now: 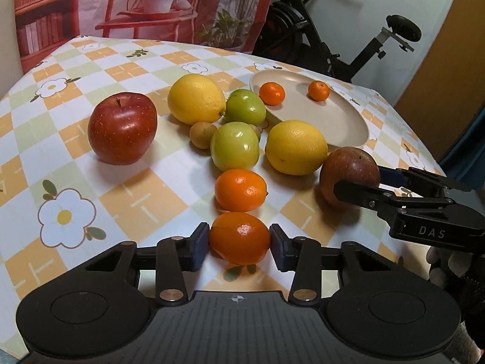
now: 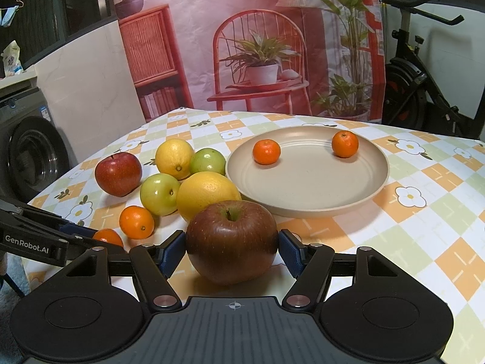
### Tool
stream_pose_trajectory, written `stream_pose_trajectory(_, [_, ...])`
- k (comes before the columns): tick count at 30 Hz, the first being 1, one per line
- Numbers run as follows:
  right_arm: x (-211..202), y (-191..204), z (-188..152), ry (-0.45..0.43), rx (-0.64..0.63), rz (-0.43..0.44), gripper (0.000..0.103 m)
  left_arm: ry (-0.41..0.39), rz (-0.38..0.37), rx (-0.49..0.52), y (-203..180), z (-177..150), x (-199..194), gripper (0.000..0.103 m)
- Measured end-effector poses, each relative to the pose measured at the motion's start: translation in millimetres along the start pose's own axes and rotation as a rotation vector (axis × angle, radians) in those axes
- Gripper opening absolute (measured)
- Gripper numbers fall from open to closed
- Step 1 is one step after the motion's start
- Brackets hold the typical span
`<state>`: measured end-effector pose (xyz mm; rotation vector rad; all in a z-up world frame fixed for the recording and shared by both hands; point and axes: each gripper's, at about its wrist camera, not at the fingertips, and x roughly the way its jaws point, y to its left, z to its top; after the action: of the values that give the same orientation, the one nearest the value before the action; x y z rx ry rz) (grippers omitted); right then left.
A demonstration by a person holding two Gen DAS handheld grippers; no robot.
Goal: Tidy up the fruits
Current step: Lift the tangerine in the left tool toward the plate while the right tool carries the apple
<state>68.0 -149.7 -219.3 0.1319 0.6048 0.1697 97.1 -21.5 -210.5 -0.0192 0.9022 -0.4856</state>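
The plate [image 2: 306, 203] was the landmark: it lay ahead of both tools, with two small mandarins already on it. The left hand-held gripper [image 1: 239, 244] had its pads against the sides of a mandarin [image 1: 239, 238] on the tabletop [image 1: 151, 188], well short of the plate and farther from it. The right hand-held gripper [image 2: 232, 245] clasped a dark apple [image 2: 232, 239] just before the plate's near rim, so it was nearer. Both fruits were roundish, with no clear long axis. Legible writing: "DAS" and "GenRobot.AI" on the grippers.
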Motion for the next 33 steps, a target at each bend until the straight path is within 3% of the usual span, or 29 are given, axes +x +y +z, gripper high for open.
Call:
stream_pose_trajectory(15, [0.4,-1.0,-1.9,0.011,0.003,0.004,0.064,-0.037,0.048,0.028,-0.7,-1.2,-6.6,0.045])
stream_pose_trajectory(27, [-0.2,-4.8,-0.3,0.019,0.013,0.016,0.063,-0.113,0.100,0.105,-10.4,7.7,-25.1,0.045])
stream_pose_trajectory(33, [-9.0,-9.3,5.8,-0.009,0.019,0.007,0.063,-0.174,0.114,0.137,-19.7,27.5,-38.9,0.045])
